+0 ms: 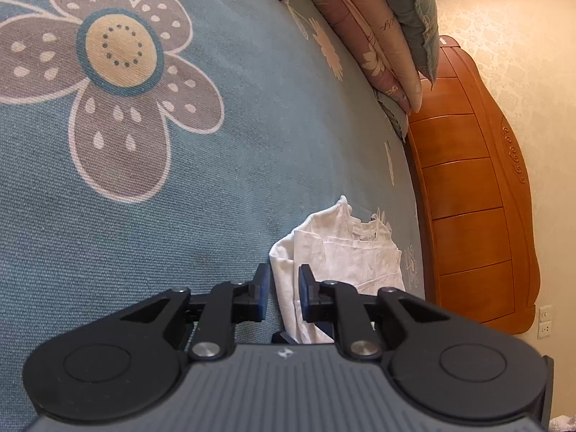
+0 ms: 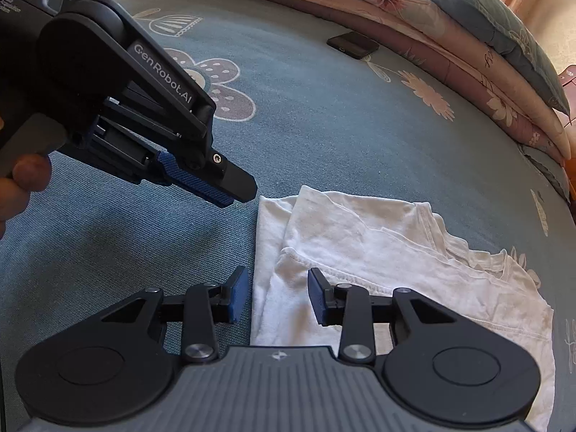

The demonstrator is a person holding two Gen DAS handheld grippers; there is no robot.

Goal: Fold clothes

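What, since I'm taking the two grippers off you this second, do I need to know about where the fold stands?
Left gripper: jaws only a narrow gap apart, holding nothing, hovering over the near-left corner of the white T-shirt.
Right gripper: open, empty, low over the shirt's near edge, one finger on each side of it; pads not pressing.
Shirt: lies on the blue floral bedspread, neck to the right in the right wrist view.
Done: one side looks already folded in over the body.
Left: grip the near edge and finish the folds.
Mind the dark phone further back.
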